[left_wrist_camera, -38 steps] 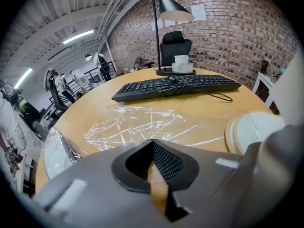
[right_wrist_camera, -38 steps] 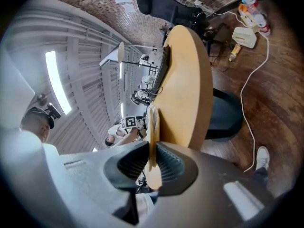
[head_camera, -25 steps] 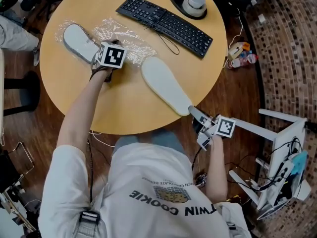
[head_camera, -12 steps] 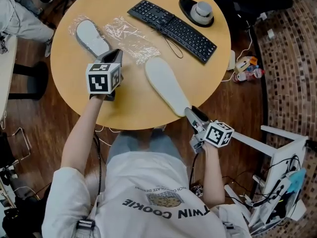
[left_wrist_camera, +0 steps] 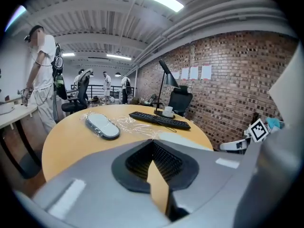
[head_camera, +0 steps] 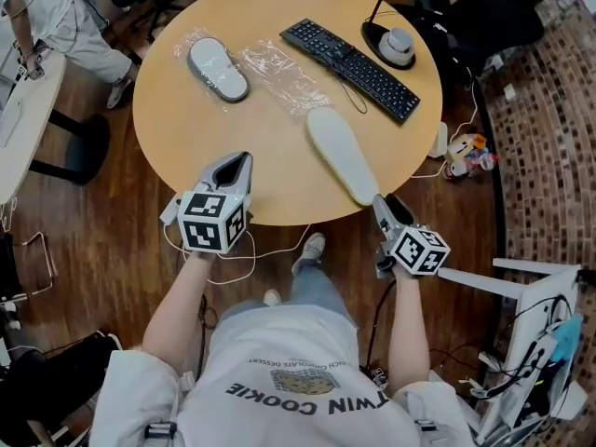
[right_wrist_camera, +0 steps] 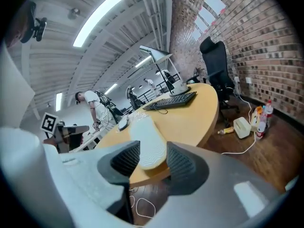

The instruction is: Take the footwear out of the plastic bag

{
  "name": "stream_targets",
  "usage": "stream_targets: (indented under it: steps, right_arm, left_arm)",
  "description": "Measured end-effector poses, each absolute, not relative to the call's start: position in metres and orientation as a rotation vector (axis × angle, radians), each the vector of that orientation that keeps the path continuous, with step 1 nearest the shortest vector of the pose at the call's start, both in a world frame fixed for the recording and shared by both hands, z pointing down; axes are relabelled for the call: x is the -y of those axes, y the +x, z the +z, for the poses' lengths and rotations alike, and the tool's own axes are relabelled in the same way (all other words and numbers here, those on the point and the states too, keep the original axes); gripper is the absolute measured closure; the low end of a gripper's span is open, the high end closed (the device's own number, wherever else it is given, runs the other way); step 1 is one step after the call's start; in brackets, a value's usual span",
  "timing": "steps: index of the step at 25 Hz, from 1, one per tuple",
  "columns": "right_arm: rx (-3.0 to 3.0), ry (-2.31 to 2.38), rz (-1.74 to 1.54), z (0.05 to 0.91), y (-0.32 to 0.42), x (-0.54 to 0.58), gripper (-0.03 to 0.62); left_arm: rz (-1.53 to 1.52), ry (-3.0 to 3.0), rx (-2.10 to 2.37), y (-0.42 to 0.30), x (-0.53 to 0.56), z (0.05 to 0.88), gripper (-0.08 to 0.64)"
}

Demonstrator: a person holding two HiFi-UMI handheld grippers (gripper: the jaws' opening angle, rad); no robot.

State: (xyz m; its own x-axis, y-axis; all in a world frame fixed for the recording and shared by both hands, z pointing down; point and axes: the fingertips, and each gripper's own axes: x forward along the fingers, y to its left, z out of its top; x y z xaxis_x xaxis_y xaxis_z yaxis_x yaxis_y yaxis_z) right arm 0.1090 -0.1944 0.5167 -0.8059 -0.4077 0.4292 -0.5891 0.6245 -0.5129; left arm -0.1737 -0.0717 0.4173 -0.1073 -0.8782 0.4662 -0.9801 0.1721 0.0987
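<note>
A round, light wooden table (head_camera: pixel 186 138) fills the upper part of the head view, standing on a dark plank floor. Toward its far side lies a long black computer keyboard (head_camera: pixel 351 56), and beyond that the round black base of a desk lamp (head_camera: pixel 398 47). A long, pale grey-white slipper (head_camera: pixel 341 155) lies bare on the tabletop, sole up, running from near the keyboard to the near right edge of the table, where its end slightly overhangs. A shorter-looking grey slipper with a white sole (head_camera: pixel 219 69) sits at the far left of the table, wrapped in a clear, crinkled plastic bag (head_camera: pixel 284 77) whose loose part spreads toward the keyboard. The right gripper (head_camera: pixel 380 203) is just off the table edge at the overhanging end of the bare slipper. Its jaws stand wide apart, and that end shows in the gap without either pad pressing on it. The left gripper (head_camera: pixel 244 159) is over the near left edge of the table, well apart from both slippers, its jaws drawn together at the tips with nothing between them.
</note>
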Motion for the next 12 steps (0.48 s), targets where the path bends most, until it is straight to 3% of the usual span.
stream_targets:
  steps: [12]
  right_arm:
    - [2.658, 0.786, 0.721, 0.449, 0.114, -0.048, 0.437]
  left_arm:
    - [0.188, 1.909, 1.883, -0.053, -0.121, 0.405, 0.554]
